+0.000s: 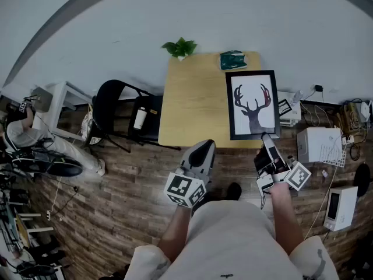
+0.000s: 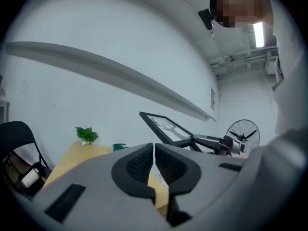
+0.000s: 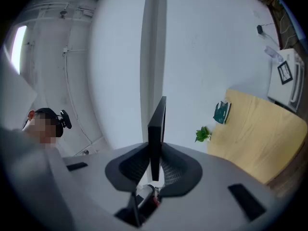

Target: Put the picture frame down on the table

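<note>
Head view shows one picture frame (image 1: 252, 104), a deer print, over the right side of the one wooden table (image 1: 192, 104); the left gripper view shows it raised and tilted above the tabletop. The right gripper (image 1: 268, 142) is clamped on the frame's near edge. The left gripper (image 1: 201, 153), at the table's near edge, has its jaws together on nothing. One plant (image 1: 180, 47) and one green packet (image 1: 232, 59) sit at the table's far edge. One black chair (image 1: 116, 112) stands left of the table.

White wall (image 1: 233, 16), wood floor (image 1: 116, 203), black chair (image 1: 113, 107)
</note>
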A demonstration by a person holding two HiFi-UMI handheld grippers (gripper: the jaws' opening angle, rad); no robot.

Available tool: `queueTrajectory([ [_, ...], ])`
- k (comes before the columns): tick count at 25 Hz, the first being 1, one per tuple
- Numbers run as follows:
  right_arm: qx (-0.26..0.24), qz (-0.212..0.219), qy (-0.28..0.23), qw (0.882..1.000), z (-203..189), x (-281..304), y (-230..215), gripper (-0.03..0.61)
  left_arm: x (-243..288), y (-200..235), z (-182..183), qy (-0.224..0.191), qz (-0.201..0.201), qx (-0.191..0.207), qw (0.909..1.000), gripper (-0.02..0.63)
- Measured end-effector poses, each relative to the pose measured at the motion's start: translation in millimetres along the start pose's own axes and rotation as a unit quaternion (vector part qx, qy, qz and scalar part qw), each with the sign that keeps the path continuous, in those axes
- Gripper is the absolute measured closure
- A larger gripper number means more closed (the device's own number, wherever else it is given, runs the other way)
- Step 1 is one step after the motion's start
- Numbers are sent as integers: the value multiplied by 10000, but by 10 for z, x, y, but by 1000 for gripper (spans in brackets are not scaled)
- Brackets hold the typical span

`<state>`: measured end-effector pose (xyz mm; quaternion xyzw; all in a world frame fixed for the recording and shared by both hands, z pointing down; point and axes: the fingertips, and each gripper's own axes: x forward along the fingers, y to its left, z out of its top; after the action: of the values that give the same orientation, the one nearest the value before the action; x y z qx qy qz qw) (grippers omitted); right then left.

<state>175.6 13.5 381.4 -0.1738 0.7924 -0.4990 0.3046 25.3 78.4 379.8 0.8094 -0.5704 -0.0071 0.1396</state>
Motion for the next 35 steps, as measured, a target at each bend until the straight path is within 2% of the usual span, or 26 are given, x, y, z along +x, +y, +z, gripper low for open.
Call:
queueTrajectory([
  [14, 65, 120, -110, 9998, 110, -261, 98, 512, -46, -262, -108, 211, 131, 138, 9996, 598],
  [21, 46, 370, -30, 9993, 138, -352, 149, 515, -26, -402, -161, 259, 169, 202, 9993, 598],
  [35, 372, 355, 9, 9987, 186, -338, 1, 514, -8, -381, -226, 348, 351, 212, 9986, 598],
])
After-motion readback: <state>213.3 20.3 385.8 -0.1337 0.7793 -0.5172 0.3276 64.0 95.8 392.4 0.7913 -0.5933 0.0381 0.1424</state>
